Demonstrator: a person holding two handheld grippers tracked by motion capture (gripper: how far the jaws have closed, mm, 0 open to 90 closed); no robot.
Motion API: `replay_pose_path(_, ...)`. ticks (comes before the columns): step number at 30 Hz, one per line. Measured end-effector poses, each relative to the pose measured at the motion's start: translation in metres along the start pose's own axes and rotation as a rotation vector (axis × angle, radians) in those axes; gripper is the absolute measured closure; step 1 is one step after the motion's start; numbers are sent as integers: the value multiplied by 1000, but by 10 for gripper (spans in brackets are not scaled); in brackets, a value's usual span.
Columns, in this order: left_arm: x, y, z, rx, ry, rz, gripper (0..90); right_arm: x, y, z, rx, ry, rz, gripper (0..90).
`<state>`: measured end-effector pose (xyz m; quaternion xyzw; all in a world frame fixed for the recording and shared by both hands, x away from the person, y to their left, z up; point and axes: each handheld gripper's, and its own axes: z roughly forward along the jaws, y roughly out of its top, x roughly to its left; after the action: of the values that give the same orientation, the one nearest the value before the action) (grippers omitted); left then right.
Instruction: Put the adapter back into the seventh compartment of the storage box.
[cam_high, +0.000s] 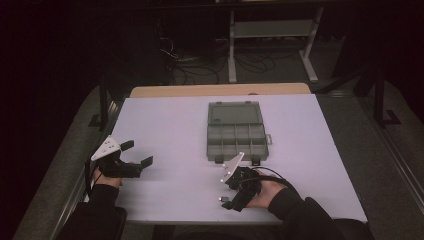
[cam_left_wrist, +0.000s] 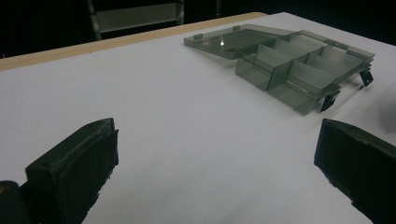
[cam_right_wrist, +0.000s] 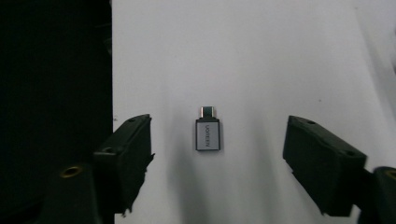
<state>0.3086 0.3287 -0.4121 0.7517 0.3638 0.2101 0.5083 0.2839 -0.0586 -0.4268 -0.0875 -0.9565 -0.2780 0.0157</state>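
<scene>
Right gripper view showed the right tool (cam_right_wrist: 217, 154) wide, gripping nothing, straddling the adapter (cam_right_wrist: 207, 134) near the worktop's (cam_right_wrist: 261, 56) near edge, placed for pickup; left tool (cam_left_wrist: 215, 172) open, empty.

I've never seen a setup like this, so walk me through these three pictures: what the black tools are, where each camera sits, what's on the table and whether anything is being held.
A person sits at a white table with a two-jaw tool in each hand. The high view looks down from above: the left hand-held gripper shows at the left, the right hand-held gripper near the table's front edge.

The other two pictures come from cameras riding on the tools, looking along their black jaws. The left gripper view shows its jaws wide apart over bare table, with a smoky clear compartment box beyond, its lid folded open.

The right gripper view looks down on a small grey USB adapter lying flat between the right tool's jaws. They do not touch it, so nothing is held. The person will probably pick it up next.
</scene>
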Motion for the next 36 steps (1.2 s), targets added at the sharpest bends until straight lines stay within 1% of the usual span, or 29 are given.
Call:
replay_pose_path(1,0,0,0,0,0,0,0,0,0,0,0,0,0,246)
replay_pose_path(3,0,0,0,1,0,-2,0,1,0,1,1,8,-11,284)
replay_pose_path(5,0,0,0,1,-1,-2,0,1,1,2,2,7,-12,294)
replay_pose_path(7,0,0,0,2,-2,2,0,3,1,4,6,13,-21,348)
replay_pose_path(12,0,0,0,2,-2,0,0,3,2,7,9,17,-26,419)
replay_pose_path(15,0,0,0,3,-3,0,0,4,3,8,9,12,-26,466)
replay_pose_path(16,0,0,0,3,-3,0,0,4,3,8,9,12,-26,466)
replay_pose_path(17,0,0,0,3,-4,0,0,4,3,8,8,10,-25,487)
replay_pose_path(18,0,0,0,3,-4,0,0,4,3,8,10,8,-26,536)
replay_pose_path(20,0,0,0,2,-4,0,0,4,3,9,11,8,-26,547)
replay_pose_path(21,0,0,0,2,-4,0,0,4,3,9,11,3,-27,572)
replay_pose_path(24,0,0,0,1,-4,0,0,3,3,9,13,0,-24,599)
replay_pose_path(27,0,0,0,3,-5,0,0,3,3,9,20,-2,-16,610)
replay_pose_path(28,0,0,0,2,-4,2,0,3,3,10,24,-4,-14,638)
replay_pose_path(36,0,0,0,3,-3,2,0,3,3,12,30,-5,-17,698)
